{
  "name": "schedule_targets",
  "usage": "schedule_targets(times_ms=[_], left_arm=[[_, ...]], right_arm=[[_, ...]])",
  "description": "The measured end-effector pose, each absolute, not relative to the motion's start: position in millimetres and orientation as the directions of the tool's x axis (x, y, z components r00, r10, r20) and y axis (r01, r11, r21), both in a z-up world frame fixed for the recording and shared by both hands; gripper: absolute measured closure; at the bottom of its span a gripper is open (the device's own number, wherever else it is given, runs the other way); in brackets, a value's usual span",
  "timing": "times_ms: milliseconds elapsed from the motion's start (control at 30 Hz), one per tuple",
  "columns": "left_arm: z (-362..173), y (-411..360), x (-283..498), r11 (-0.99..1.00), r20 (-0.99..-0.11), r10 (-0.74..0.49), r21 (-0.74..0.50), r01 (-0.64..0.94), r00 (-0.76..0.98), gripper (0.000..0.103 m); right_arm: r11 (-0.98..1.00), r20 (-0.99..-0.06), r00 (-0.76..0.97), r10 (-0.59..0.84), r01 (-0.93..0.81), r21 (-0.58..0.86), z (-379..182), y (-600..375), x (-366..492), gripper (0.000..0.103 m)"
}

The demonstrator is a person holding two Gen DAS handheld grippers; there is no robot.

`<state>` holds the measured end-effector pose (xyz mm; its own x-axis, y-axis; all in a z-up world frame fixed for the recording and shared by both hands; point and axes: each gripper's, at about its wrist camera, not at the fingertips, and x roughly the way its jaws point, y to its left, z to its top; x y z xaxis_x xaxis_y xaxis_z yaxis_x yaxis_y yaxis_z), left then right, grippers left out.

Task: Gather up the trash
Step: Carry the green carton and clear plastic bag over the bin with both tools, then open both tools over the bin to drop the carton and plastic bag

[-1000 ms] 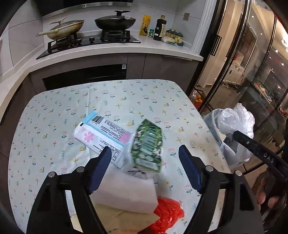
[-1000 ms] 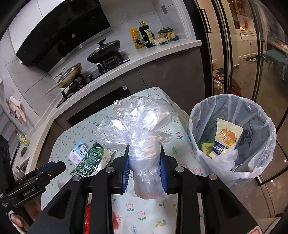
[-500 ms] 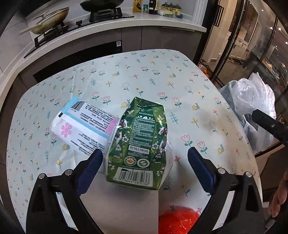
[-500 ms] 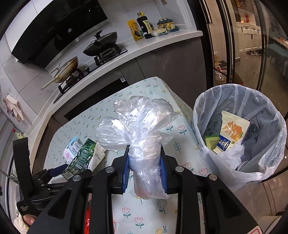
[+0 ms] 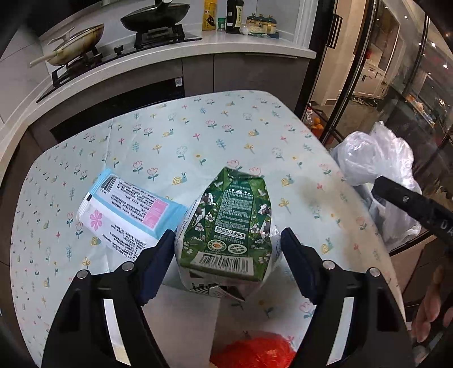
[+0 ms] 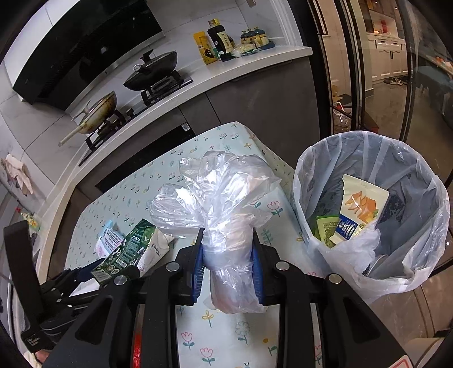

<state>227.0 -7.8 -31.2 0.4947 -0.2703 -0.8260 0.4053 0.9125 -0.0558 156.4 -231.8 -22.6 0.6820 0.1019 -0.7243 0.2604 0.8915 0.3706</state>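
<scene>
Left gripper (image 5: 226,249), jaws apart, straddles the green printed milk carton (image 5: 230,223) — long axis pointing away; right gripper (image 6: 228,254) clamps the crumpled clear plastic bag (image 6: 218,195) — the white-lined grey trash bin (image 6: 419,226) lies to its right.

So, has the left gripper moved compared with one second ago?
Yes. The left gripper has come down closer to the green milk carton on the floral tablecloth; its open jaws now flank the carton.

Bench (image 5: 198,136) under floral cloth. Behind: hob (image 5: 119,53) with lidded wok (image 5: 154,18), pan (image 5: 79,42). Bottles (image 6: 218,42) on counter (image 6: 249,61).
</scene>
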Motion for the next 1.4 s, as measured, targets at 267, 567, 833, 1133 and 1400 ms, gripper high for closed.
schedule_targets(times_ms=[267,567,833,1133,1400], left_arm=[[9.7,-43.5,208.2,0.872,-0.777,-0.375,-0.11,0.477,0.505,0.033],[34.5,-105.0,191.7,0.799,-0.749,-0.479,-0.158,0.58,0.457,0.033],[39.9,-181.6,190.4,0.722,-0.739,-0.551,-0.187,0.666,0.388,0.033],[27.6,-235.5,203.8,0.688,-0.741,-0.584,-0.233,0.688,0.332,0.027],[39.0,-225.5,206.5,0.733,-0.718,-0.561,-0.199,0.651,0.412,0.012]], right_arm=[[0.876,-0.691,0.72,0.056,0.297,0.38,-4.0,-261.1,137.4,0.076],[0.832,-0.67,0.741,-0.043,0.398,0.386,7.1,-320.4,101.7,0.076],[0.773,-0.673,0.725,-0.145,0.508,0.38,6.0,-377.9,66.7,0.076],[0.732,-0.697,0.694,-0.181,0.568,0.375,-8.6,-409.7,56.9,0.076],[0.755,-0.708,0.69,-0.152,0.544,0.368,-15.5,-407.3,82.8,0.073]])
